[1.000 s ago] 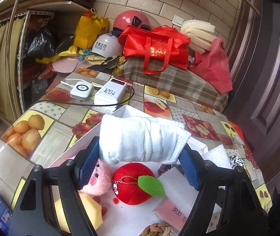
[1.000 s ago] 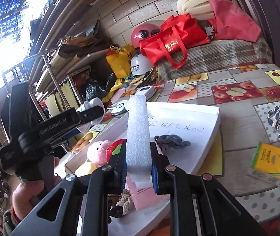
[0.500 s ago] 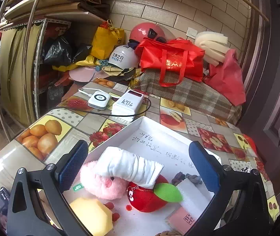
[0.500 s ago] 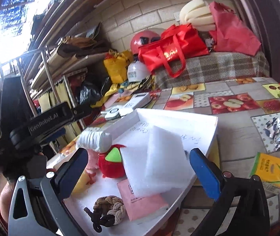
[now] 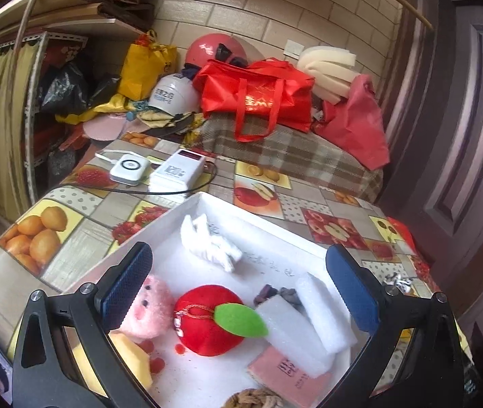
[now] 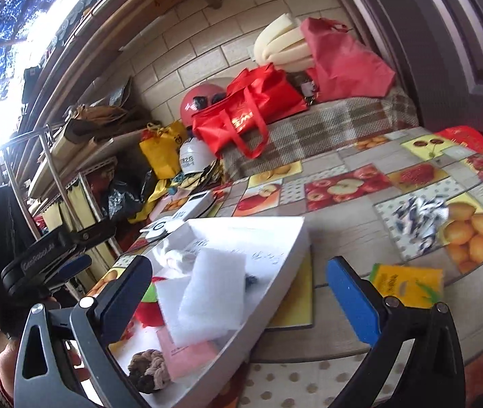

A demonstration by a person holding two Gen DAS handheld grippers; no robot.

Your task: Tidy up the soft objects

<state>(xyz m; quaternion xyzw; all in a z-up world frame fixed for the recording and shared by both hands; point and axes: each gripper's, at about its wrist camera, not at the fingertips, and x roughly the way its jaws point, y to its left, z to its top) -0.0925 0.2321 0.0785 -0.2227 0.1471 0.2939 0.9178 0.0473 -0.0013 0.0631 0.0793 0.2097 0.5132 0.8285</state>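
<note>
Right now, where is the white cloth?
In the left wrist view the white cloth lies in the white tray, near its far left corner, beyond the red plush apple.

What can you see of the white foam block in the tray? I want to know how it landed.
The white foam block looks like soft, fine-pored packing foam, seemingly two slabs, one leaning over the other. It lies tilted in the white tray, resting on a pink packet and against the red plush apple, partly covering a dark grey item. Neither claw touches it.
</note>
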